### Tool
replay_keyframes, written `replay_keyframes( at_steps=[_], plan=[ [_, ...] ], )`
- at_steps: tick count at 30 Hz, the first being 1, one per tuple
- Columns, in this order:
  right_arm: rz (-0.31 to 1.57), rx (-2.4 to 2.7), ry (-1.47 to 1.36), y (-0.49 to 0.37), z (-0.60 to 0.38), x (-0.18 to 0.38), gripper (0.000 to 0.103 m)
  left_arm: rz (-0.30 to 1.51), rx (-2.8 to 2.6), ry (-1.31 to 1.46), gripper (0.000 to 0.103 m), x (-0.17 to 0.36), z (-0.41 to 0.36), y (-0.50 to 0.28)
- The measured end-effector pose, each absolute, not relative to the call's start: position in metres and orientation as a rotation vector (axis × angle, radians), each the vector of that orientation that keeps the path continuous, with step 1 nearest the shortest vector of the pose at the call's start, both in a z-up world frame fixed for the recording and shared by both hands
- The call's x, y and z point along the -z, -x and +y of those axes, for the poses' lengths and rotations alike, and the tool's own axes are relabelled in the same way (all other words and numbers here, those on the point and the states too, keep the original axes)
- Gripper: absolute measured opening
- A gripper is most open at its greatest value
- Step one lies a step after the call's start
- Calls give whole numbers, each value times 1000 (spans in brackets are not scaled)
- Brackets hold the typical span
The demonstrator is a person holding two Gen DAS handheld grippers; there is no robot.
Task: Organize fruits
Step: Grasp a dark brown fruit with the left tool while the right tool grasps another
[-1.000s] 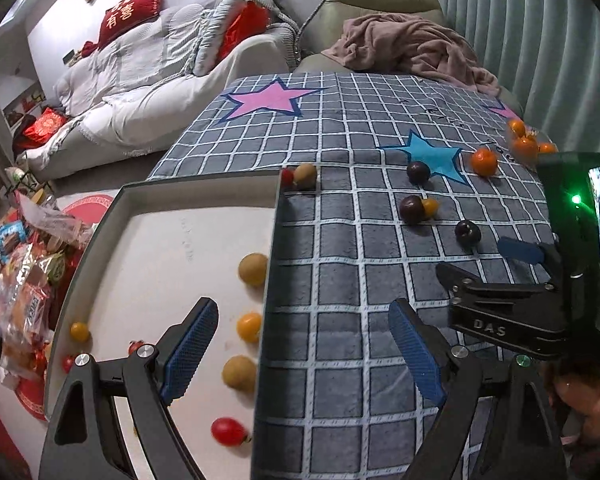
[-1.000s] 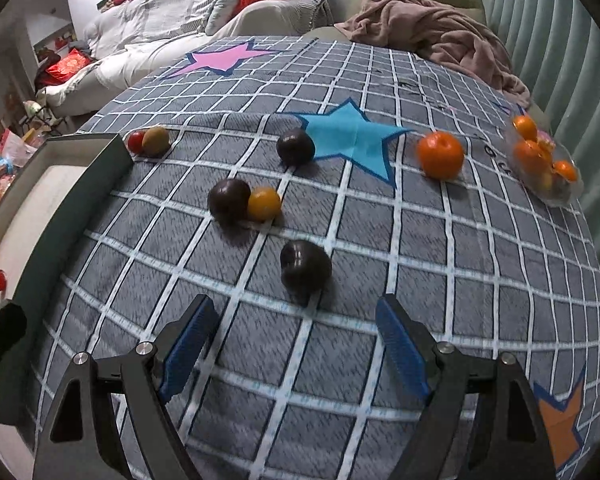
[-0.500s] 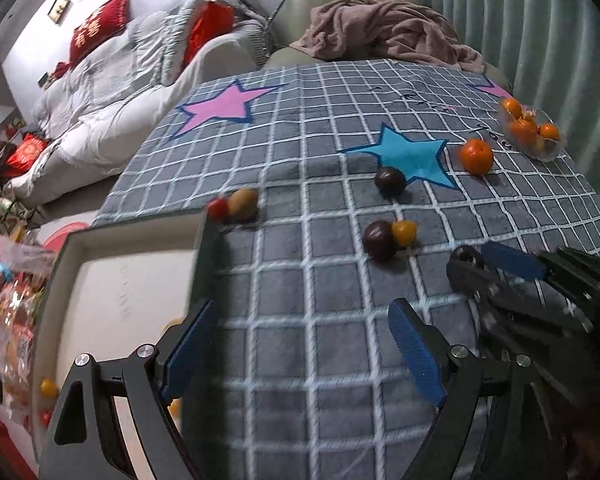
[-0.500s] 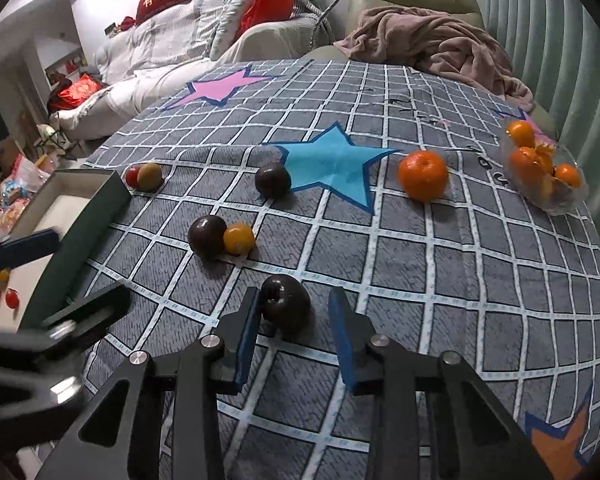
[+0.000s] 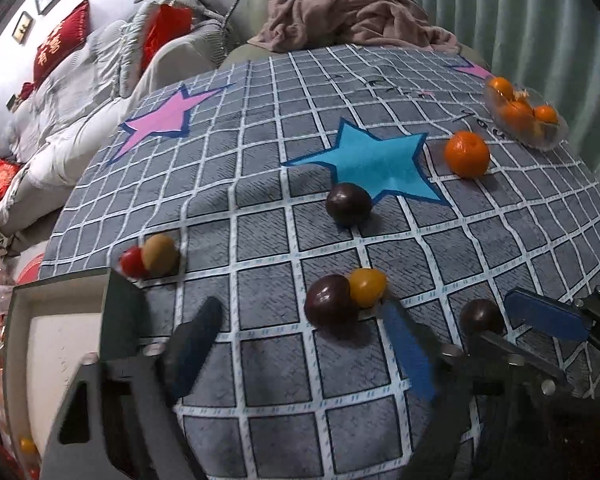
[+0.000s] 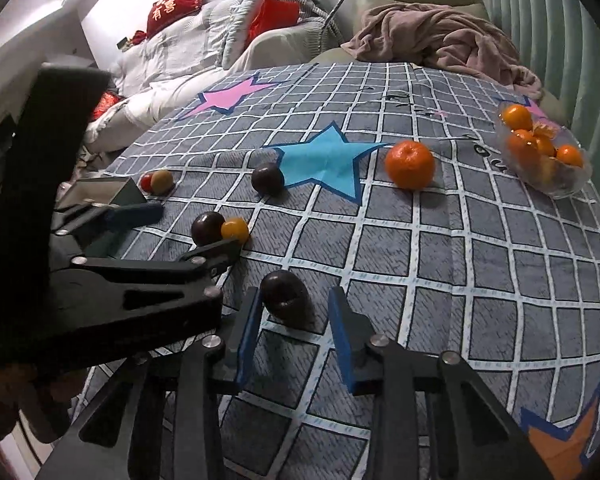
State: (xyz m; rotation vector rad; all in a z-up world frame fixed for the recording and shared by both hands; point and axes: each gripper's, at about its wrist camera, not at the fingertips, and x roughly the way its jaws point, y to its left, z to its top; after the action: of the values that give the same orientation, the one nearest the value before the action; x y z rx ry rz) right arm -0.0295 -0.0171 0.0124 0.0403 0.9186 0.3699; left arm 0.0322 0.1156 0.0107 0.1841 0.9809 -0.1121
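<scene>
Right claw point(image 6: 294, 332): we see its blue pads point(image 6: 247, 330) narrowed around the dark plum point(image 6: 286, 298) on the table point(image 6: 500, 280). The left pad looks to be touching the fruit; there's a small gap at the right pad, so we can't call it gripped yet.

Left claw point(image 5: 300, 356): spread wide, nothing between the pads, sitting low over the checkered cloth just short of a second dark plum point(image 5: 327, 306) that touches a small yellow fruit point(image 5: 367, 287). That view is motion-blurred (pad edges smeared).

Elsewhere on the table we have:
- third dark plum point(image 5: 349, 203) at the tip of the blue star point(image 5: 374, 160)
- loose orange point(image 5: 467, 154) right of the star
- clear bowl point(image 6: 572, 184) of oranges near the right edge
- red fruit point(image 5: 132, 261) touching a brownish one point(image 5: 160, 254), just beside the corner of the tray point(image 5: 122, 320)

Tray sits at the table's left side; we can make out one small yellow fruit point(image 5: 27, 445) inside.
</scene>
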Motion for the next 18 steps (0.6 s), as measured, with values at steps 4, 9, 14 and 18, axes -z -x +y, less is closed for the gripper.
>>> replay_keyframes(
  at_steps=[4, 9, 14, 18],
  plan=[
    [934, -386, -72, 26, -20, -9, 46, 983, 160, -133, 56, -12, 115, -34],
    [951, -429, -115, 31, -26, -8, 30, 969, 189, -166, 32, -12, 104, -29],
    [953, -426, -113, 45, -30, -10, 25, 967, 180, -152, 30, -14, 107, -14],
    [967, -420, -138, 57, -38, -9, 25, 975, 173, -129, 30, -14, 115, 7]
  ],
)
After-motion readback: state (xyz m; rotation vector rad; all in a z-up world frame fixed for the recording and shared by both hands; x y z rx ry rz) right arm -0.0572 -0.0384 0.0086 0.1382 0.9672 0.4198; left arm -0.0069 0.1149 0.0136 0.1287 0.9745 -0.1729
